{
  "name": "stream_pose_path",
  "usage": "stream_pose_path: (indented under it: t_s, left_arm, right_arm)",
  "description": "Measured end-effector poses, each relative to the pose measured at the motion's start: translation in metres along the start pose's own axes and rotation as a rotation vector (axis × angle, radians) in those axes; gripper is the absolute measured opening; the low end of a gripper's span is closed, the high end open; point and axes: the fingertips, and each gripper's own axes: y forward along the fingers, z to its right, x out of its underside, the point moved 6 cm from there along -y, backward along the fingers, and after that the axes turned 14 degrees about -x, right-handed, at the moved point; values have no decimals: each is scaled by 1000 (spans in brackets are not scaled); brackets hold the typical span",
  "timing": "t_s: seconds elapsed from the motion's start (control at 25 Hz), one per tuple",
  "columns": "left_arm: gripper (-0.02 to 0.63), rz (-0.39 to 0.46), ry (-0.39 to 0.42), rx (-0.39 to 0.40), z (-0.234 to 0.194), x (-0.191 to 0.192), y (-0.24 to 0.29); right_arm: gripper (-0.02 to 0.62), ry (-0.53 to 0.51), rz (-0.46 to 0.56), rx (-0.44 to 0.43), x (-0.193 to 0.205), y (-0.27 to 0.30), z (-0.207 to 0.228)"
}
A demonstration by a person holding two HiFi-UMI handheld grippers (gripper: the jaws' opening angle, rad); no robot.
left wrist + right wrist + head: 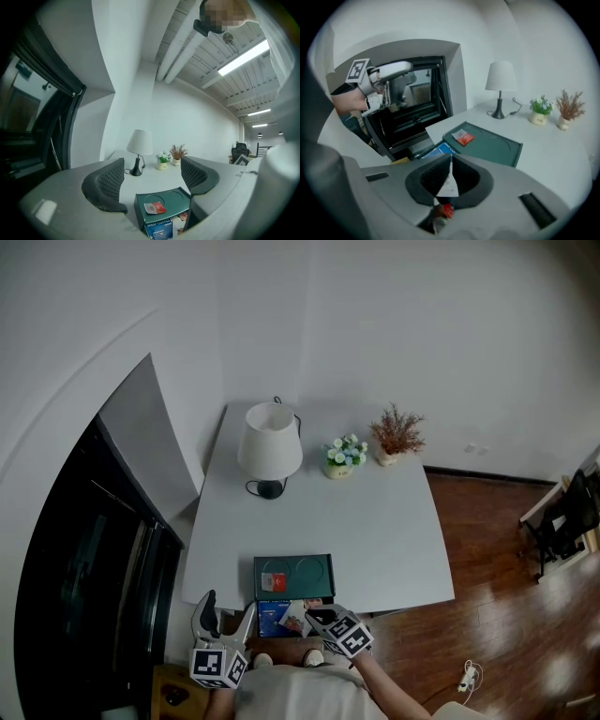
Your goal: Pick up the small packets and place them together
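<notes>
right gripper is clamped on a small packet just short of the green tray, where a second packet lies. the grip looks thin, so it might slip out. left gripper gapes wide, empty.

Left gripper and right gripper are grey, with dark dimpled jaws and black-and-white marker cubes; the shirt is pale.

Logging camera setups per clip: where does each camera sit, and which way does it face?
Head view: on the person's head, steeply down onto the table; left gripper, right gripper, torso below.
Left gripper view: rides it, level toward the lamp; open jaws.
Right gripper view: angled down; jaws pinch a small packet.
All share the green tray.
</notes>
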Motion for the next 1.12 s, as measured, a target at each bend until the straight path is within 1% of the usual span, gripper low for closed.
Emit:
stream_pose_path:
  t_s: [0.04, 0.12, 0.16, 0.2, 0.24, 0.32, 0.36, 0.44, 0.48, 0.56, 0.64, 0.68, 0.72, 0.76, 0.84, 0.88, 0.92, 1.0, 1.04, 1.08, 1.12]
  left_arm:
    - [364, 0, 0, -3, -1, 0, -1]
    - [364, 1, -3, -8, -2, 1, -2]
    - [364, 1, -5, -12, -3, 2, -3]
    - [364, 1, -7, -16, -4, 3, -4]
    - [364, 0, -9, -20, -6, 3, -5]
    - [364, -1, -11, -23, -7, 4, -6]
    - [364, -1, -10, -22, -7, 4, -7]
    - [364, -2, -8, -19, -6, 3, -7]
    - [364, -2, -7, -17, -6, 4, -8]
    - [364, -3, -11, -18, -5, 5, -9]
    - [364, -3, -13, -20, -7, 5, -9]
    - [364, -3, -12, -21, -8, 4, -9]
    - [364, -2, -11, -21, -9, 4, -10]
    - [364, -1, -13, -23, -10, 4, -10]
    - [364, -2, -19, -27, -11, 5, -11]
    - [364, -4, -20, -27, -12, 6, -11]
    - [364, -6, -19, -25, -11, 6, -12]
    - [364, -7, -21, -22, -10, 8, -12]
    - [364, -8, -24, -22, -9, 8, -12]
    - [364, -8, -25, -21, -9, 9, -12]
    - [364, -9, -25, -20, -8, 9, -12]
  right_arm:
    - [44, 27, -14, -8, 8, 6, 2]
    - [48, 69, -3, -27, 17, 16, 4]
    - [125, 92, 9, -25, 19, 21, 6]
    - [391, 115, 15, -14, 21, 27, 8]
    - [496, 134, 11, -1, 23, 31, 11]
    - [494, 157, -20, 21, 31, 41, 18]
    - [491, 162, -48, 19, 35, 46, 22]
    - [480, 170, -126, -10, 44, 59, 25]
    - [455, 169, -166, -22, 47, 64, 25]
    - [453, 150, -239, -28, 56, 72, 25]
    - [359, 126, -306, -33, 64, 79, 26]
    - [358, 134, -327, -46, 66, 80, 26]
    - [326, 156, -338, -60, 67, 80, 27]
    - [319, 176, -341, -69, 67, 78, 27]
    - [302, 176, -330, -69, 64, 74, 27]
    - [245, 166, -320, -66, 64, 72, 27]
    - [229, 159, -306, -63, 63, 70, 26]
    - [228, 158, -274, -64, 58, 65, 22]
    - [214, 159, -257, -66, 56, 62, 20]
    - [185, 157, -239, -66, 53, 59, 18]
    - [184, 157, -220, -63, 51, 54, 17]
